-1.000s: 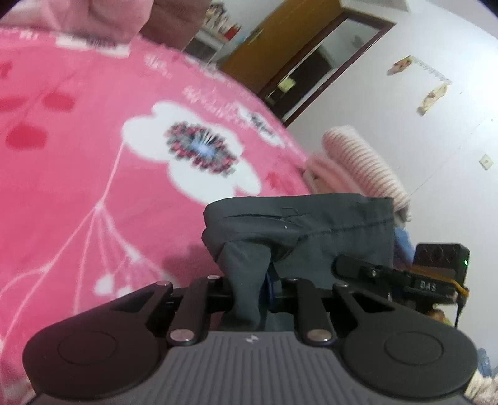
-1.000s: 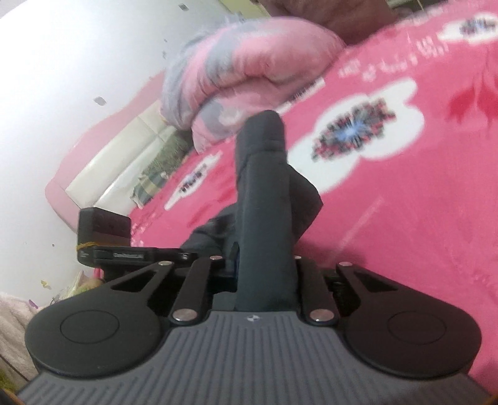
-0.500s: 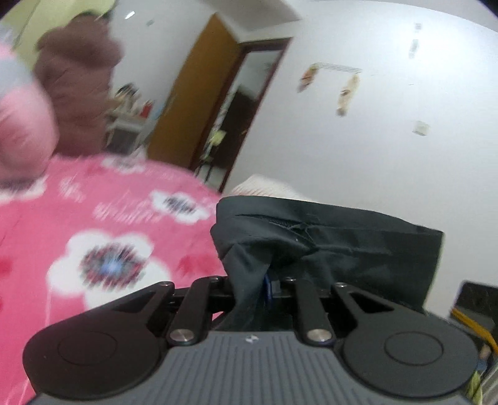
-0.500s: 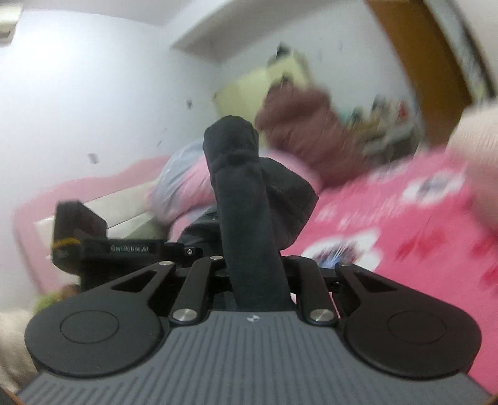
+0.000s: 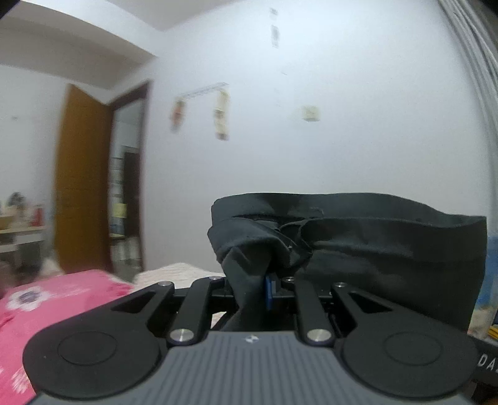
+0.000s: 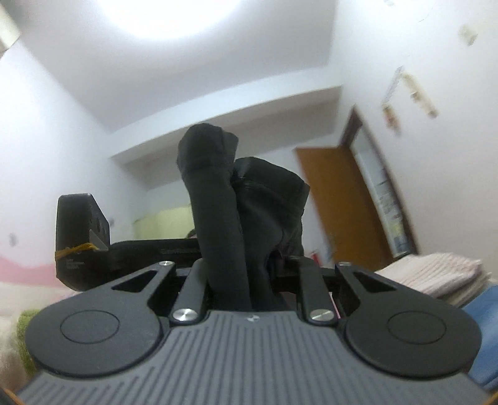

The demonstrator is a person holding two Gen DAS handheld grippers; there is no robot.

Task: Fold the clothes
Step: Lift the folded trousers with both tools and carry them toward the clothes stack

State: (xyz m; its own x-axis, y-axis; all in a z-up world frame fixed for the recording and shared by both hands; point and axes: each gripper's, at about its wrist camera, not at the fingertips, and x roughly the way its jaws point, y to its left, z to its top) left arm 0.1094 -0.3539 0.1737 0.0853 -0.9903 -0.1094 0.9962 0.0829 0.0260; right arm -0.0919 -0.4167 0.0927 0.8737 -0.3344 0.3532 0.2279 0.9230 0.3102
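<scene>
A dark grey garment (image 5: 373, 246) is held up in the air between both grippers. My left gripper (image 5: 253, 293) is shut on one bunched corner of it, and its waistband stretches away to the right. My right gripper (image 6: 241, 280) is shut on another bunched part of the garment (image 6: 218, 193), which stands up above the fingers. The left gripper's body (image 6: 84, 246) shows to the left in the right wrist view. Both cameras point upward at the walls and ceiling.
The pink flowered bedspread (image 5: 46, 299) lies low at the left. An orange door (image 5: 81, 199) stands open beyond it. Folded striped towels (image 6: 435, 274) sit on a blue surface at the right. A bright ceiling light (image 6: 174, 15) is overhead.
Both grippers have lifted and tilted upward with the garment. The bed has dropped out of most of the view and the walls, door and ceiling fill it.
</scene>
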